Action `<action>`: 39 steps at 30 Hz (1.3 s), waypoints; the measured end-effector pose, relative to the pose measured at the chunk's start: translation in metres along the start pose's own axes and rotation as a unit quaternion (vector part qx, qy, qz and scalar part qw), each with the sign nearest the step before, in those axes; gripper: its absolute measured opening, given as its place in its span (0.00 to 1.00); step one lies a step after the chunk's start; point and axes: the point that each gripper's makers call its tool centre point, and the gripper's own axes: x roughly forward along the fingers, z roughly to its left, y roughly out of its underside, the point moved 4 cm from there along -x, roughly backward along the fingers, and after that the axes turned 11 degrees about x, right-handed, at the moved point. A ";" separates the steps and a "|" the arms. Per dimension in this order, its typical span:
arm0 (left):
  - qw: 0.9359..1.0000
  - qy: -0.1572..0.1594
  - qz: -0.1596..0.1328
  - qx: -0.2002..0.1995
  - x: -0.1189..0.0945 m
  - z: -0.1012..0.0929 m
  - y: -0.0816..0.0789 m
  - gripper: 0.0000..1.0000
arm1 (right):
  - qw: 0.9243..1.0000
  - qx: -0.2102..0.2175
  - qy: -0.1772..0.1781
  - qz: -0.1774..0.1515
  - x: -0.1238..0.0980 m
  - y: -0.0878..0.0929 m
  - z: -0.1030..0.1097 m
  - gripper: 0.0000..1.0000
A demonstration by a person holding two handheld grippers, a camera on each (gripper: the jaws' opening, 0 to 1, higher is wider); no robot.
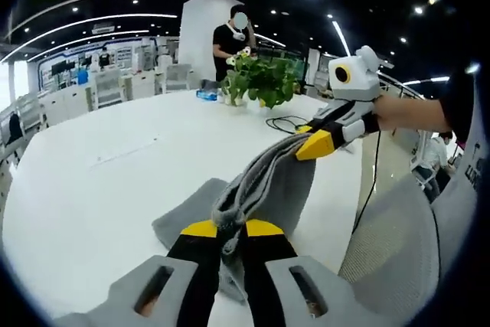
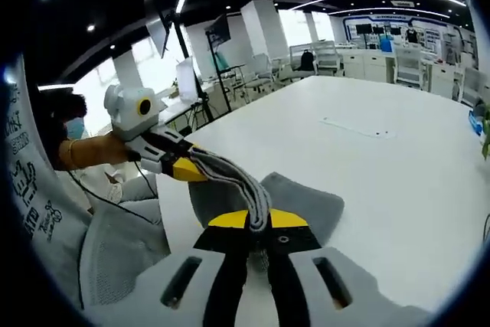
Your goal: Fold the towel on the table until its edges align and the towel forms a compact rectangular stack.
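A: What takes up most of the left gripper view?

B: The white tabletop (image 1: 115, 181), spreading from the lower left up to the centre. Over its near edge, low in the middle of the frame, lies the grey towel (image 1: 264, 181).

A: How does the towel look?

B: Soft, plain grey, bunched into thick ridges along a raised band. That band runs from the bottom centre up toward the right of centre, stretched between the two grippers and lifted off the tabletop. Below it a looser flap hangs down and spreads flat on the tabletop at lower centre left.

A: And in the right gripper view?

B: The same tabletop (image 2: 367, 158) fills the right half. The towel (image 2: 302, 197) sits at centre, its gathered band climbing toward the left, with a flat rounded patch resting on the tabletop to the right of the jaws.

A: The grippers?

B: The left gripper (image 1: 231, 229), at the bottom centre of its own view, is clenched on one end of the band, yellow tips pinching the cloth. It also appears at left of centre in the right gripper view (image 2: 186, 169). The right gripper (image 2: 259, 220) is clamped on the other end, and is seen at the right of centre in the left gripper view (image 1: 314, 144).

A: Anything smaller?

B: A leafy green plant (image 1: 260, 78) at upper centre, with a black cable (image 1: 285, 122) just below it.
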 end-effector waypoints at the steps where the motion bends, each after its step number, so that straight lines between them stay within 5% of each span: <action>1: 1.000 -0.001 -0.001 -0.001 0.002 0.002 0.001 0.10 | 1.000 -0.001 0.000 0.001 0.002 -0.001 -0.002 0.06; 11: 0.999 -0.014 -0.014 -0.039 0.021 0.019 0.009 0.09 | 1.000 0.017 0.010 0.011 0.024 -0.008 -0.029 0.06; 21: 0.999 -0.010 -0.035 -0.021 -0.002 0.013 -0.007 0.08 | 1.000 0.016 -0.021 0.001 0.009 -0.014 -0.007 0.06; 39: 0.995 -0.013 -0.088 0.041 -0.045 -0.001 -0.061 0.07 | 0.998 -0.022 -0.042 -0.043 -0.033 -0.039 0.042 0.05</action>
